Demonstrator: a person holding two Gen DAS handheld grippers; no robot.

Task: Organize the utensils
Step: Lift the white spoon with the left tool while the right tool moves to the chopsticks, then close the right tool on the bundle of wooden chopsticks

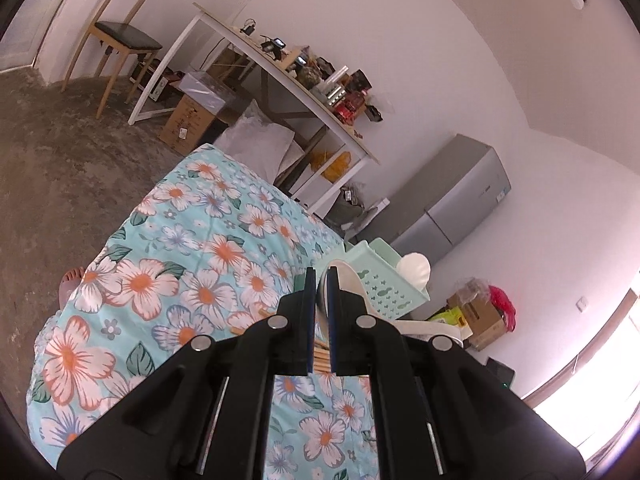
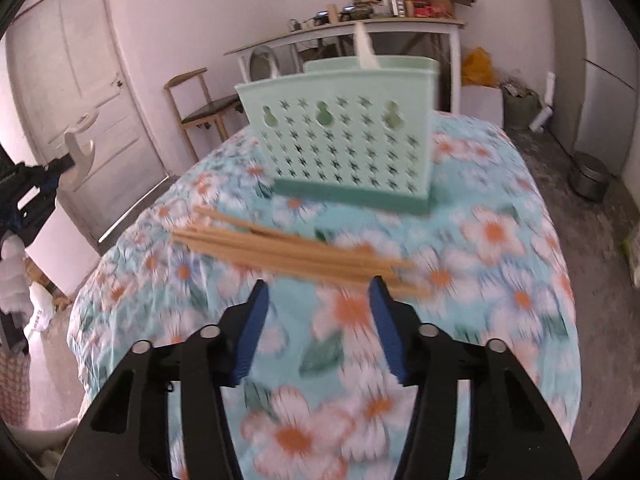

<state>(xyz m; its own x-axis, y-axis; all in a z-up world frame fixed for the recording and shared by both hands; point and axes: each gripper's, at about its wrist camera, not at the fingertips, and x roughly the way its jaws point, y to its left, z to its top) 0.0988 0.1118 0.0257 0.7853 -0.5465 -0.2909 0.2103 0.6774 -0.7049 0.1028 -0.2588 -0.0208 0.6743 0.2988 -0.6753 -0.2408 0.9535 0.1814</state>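
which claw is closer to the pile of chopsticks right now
Right. The right claw stands open just short of the chopsticks on the floral cloth, with nothing between its pads. The left claw, shut on a white spoon, is raised off to the side.

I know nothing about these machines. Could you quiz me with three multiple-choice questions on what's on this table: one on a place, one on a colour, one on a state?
1. Where do the wooden chopsticks lie?
A. Inside the basket
B. On the flowered cloth, in front of the basket
C. On a chair

2. What colour is the basket?
A. Red
B. Black
C. Mint green

3. How are the left tongs?
A. Shut on a white spoon
B. Wide open, empty
C. Shut on chopsticks

Answers:
1 B: the bundle rests on the cloth, nearer than the basket.
2 C: its perforated wall is pale green.
3 A: the spoon sits clamped between the closed pads.
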